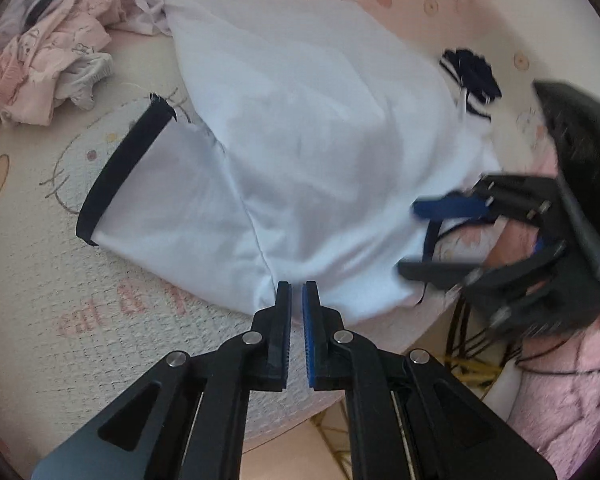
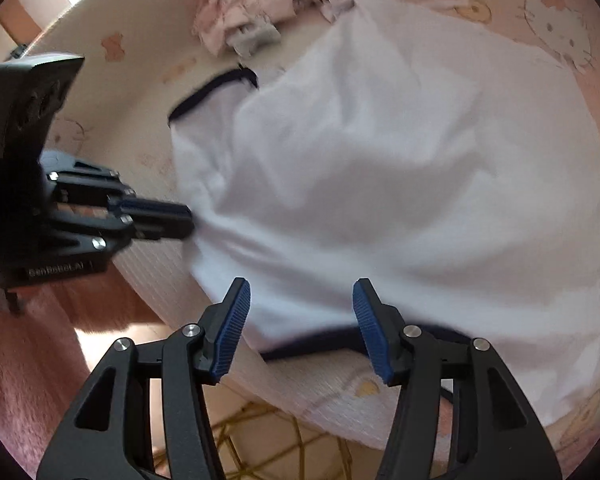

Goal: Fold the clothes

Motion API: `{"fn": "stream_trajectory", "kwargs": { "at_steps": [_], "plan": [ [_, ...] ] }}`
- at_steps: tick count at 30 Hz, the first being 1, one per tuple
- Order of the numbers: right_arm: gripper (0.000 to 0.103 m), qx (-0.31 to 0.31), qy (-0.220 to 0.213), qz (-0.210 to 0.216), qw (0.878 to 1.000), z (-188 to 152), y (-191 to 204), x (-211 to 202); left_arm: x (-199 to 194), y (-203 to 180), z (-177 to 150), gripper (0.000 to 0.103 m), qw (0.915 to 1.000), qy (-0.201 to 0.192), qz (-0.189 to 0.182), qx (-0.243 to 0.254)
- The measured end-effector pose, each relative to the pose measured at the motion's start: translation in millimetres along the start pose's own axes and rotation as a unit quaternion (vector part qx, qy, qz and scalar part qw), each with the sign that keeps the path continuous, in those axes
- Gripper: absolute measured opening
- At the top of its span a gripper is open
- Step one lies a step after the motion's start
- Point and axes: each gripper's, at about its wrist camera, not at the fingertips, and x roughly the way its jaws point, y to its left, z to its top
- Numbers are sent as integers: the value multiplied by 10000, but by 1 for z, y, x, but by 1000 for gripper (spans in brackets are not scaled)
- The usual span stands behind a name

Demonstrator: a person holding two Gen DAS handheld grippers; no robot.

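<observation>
The white shirt [image 1: 308, 152] lies spread on the cartoon-print mat [image 1: 40, 280], its near shoulder edge pinched in the almost-closed left tongs [image 1: 297, 286]. The right tongs [image 2: 302, 286] hang wide open over the near sleeve, holding nothing. The thin pinch may slip, dropping the edge and bunching the fold.

Soft, even daylight fills both fisheye views, their corners vignetted black and edges bowed. The white shirt [image 1: 300, 152] is nearly blown out, folds faintly shadowed. Motion blur smears the right gripper [image 1: 416, 236] beside it.
</observation>
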Motion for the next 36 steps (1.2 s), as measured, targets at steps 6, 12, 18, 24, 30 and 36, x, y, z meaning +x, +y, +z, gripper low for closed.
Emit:
{"fn": "stream_trajectory", "kwargs": {
  "at_steps": [6, 12, 18, 24, 30, 36],
  "plan": [
    [63, -835, 388, -182, 9956, -10, 44, 29, 11, 4, -3, 7, 9994, 186, 181, -216],
    [59, -449, -225, -59, 9987, 5, 44, 5, -4, 16, 0, 8, 9970, -375, 85, -675],
    [59, -244, 75, -864, 9959, 9, 41, 35, 7, 24, 1, 42, 9961, -116, 570, -661],
    [54, -191, 195, -477, 9985, 4, 49, 25, -1, 46, -10, 43, 9892, -88, 986, -1084],
    [55, 194, -3, -709, 9973, 26, 37, 31, -12, 47, -3, 43, 9887, -616, 323, -1325],
    [56, -333, 289, -952, 9945, 21, 58, 46, 8, 45, -1, 43, 9910, -163, 793, -1064]
  ]
}}
